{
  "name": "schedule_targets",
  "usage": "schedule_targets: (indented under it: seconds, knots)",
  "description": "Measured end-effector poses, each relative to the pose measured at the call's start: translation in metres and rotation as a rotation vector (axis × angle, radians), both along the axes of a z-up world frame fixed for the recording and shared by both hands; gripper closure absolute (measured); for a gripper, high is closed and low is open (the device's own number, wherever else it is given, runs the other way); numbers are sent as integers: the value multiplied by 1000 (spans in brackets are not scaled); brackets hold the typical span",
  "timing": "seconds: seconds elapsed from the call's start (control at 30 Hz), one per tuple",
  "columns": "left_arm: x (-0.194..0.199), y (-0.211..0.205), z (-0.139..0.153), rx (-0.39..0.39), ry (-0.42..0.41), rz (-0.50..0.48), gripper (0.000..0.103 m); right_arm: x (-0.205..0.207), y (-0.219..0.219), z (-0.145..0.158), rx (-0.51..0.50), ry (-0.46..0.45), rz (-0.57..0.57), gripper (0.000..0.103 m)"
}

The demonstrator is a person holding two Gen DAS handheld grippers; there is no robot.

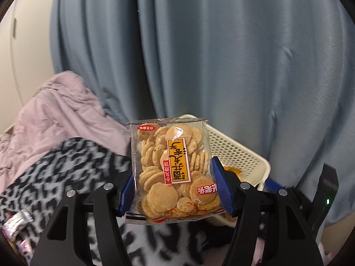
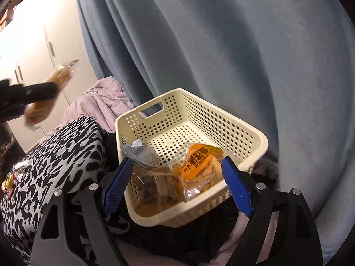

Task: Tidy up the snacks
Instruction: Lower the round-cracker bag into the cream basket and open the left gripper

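Note:
My left gripper (image 1: 175, 190) is shut on a clear bag of round rice crackers (image 1: 173, 168) with a yellow label, held upright in the air in front of a cream perforated basket (image 1: 239, 153). In the right wrist view the left gripper shows blurred at the far left with the cracker bag (image 2: 44, 102). My right gripper (image 2: 175, 177) is open and empty above the near rim of the basket (image 2: 255, 137). An orange-labelled snack bag (image 2: 199, 166) and a darker snack bag (image 2: 150, 181) lie inside it.
A blue curtain (image 1: 221, 55) hangs behind. A black-and-white leopard-print cover (image 2: 44, 166) lies to the left, with small wrapped snacks (image 2: 13, 177) on it. Pink bedding (image 1: 44, 119) is piled beyond. White cupboard doors (image 2: 33, 44) stand at the far left.

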State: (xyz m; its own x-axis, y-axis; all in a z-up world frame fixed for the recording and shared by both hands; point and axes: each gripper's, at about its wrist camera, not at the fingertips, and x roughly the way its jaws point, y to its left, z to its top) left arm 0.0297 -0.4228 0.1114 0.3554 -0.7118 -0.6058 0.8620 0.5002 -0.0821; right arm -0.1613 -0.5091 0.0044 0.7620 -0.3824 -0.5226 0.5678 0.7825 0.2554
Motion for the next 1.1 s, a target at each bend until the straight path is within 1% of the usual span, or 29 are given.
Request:
schedule_targets:
  seconds: [0.13,0.33,0.5,0.53,0.57,0.6,0.63,0.67,0.8,0.87,0.97,1.1]
  knots:
    - [-1,-29,-8,-2,18,-37,41,-9,-2,-3,17,3,-16,20]
    - [2,-59,-20,-6,49,-66,41,-17,-6,-4,29,-6,-36,20]
    - [1,-73,-27,1,53,-96,40,-16,-8,-6,43,-8,-38,20]
    - [1,-76,-29,-1,53,-101,38,-16,-8,-7,45,-8,-39,20]
    - [0,-77,-29,-4,50,-104,24,-15,-8,-7,47,-9,-40,20]
    - [2,-78,-30,-8,45,-101,16,-15,-8,-8,51,-9,-40,20]
    - [2,-77,-30,-21,38,-92,9,-15,-8,-8,55,-9,-40,20]
    - [3,-75,-29,-34,37,-89,9,-15,-8,-9,56,-9,-41,20]
    - [7,-68,-28,-33,32,-72,9,-15,-8,-9,56,-11,-43,20]
    - [10,-63,-27,-32,28,-52,6,-14,-8,-8,57,-17,-45,20]
    - [13,-54,-22,-44,24,-28,5,-13,-6,-7,55,-22,-43,19]
    - [13,-44,-14,-42,-6,0,5,-12,-4,-4,51,-25,-42,19]
